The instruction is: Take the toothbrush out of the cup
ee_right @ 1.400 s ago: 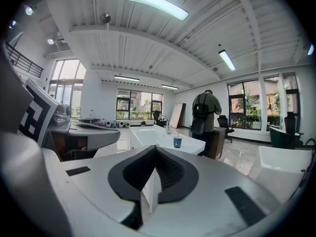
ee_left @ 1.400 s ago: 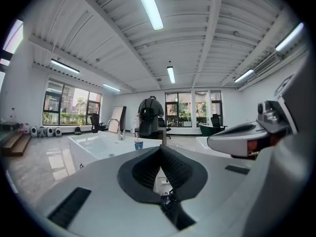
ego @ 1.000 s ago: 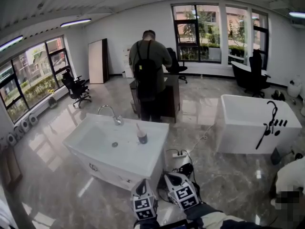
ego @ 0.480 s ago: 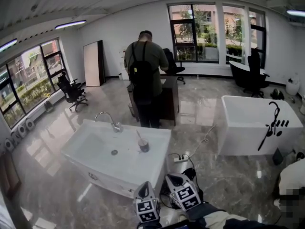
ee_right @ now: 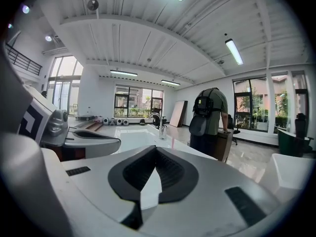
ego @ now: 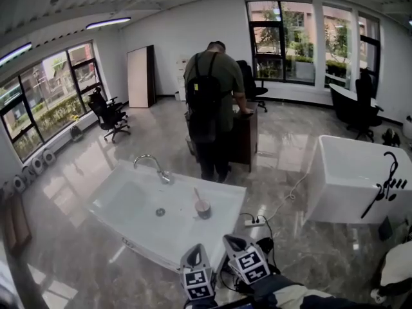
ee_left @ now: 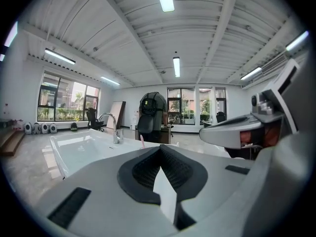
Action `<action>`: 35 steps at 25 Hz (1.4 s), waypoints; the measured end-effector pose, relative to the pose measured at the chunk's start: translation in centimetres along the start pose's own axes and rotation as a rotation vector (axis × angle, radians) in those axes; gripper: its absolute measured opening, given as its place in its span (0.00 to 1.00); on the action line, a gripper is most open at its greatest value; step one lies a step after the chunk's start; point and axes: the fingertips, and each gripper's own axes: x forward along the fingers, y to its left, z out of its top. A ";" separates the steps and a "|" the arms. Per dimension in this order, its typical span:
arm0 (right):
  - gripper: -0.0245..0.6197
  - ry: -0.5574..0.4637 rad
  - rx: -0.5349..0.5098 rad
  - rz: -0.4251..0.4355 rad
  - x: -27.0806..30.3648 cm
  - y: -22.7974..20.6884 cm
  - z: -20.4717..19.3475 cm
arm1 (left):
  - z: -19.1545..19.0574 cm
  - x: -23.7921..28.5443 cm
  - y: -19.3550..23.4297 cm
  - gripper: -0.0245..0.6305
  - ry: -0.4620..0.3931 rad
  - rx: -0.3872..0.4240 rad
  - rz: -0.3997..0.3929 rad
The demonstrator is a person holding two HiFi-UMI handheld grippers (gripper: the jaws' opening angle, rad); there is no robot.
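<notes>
Left gripper and right gripper hang closed and empty, well apart from the cup on the sink — toothbrush leaning inside. A sideways pull would likely topple the cup.

Left hand-held gripper & right hand-held gripper: in head view both cut by btm edge, only marker cubes & front ends show, rear parts out of frame. Toothbrush too small for any detail; lower end hidden inside cup. Left gripper view: cup hidden behind that gripper's own body, only the pink toothbrush tip pokes above it. Right gripper view: cup likewise hidden.

Person has back turned, hands hidden in front of body. Desk partly behind person. Bathtub cut by right edge. Tabletop: near corner hidden behind gripper fronts.
</notes>
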 end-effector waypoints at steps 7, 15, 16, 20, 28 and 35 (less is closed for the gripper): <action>0.03 0.006 0.005 0.050 5.2 -4.3 1.1 | 1.1 6.1 1.0 0.04 0.019 -0.010 0.048; 0.03 0.027 0.037 0.082 8.8 -6.3 0.1 | 0.1 9.7 1.6 0.04 0.062 0.005 0.065; 0.03 0.028 0.043 0.085 9.2 -6.3 0.1 | 0.2 9.9 1.8 0.04 0.065 0.008 0.066; 0.03 0.031 0.053 0.090 11.2 -5.9 0.3 | 0.4 10.8 3.4 0.04 0.076 0.009 0.069; 0.03 0.040 0.050 0.051 14.8 -6.2 1.9 | 0.3 14.0 5.5 0.04 0.086 0.019 0.015; 0.03 0.084 0.020 0.055 16.7 -6.2 1.2 | 0.8 15.6 6.8 0.04 0.073 0.026 -0.004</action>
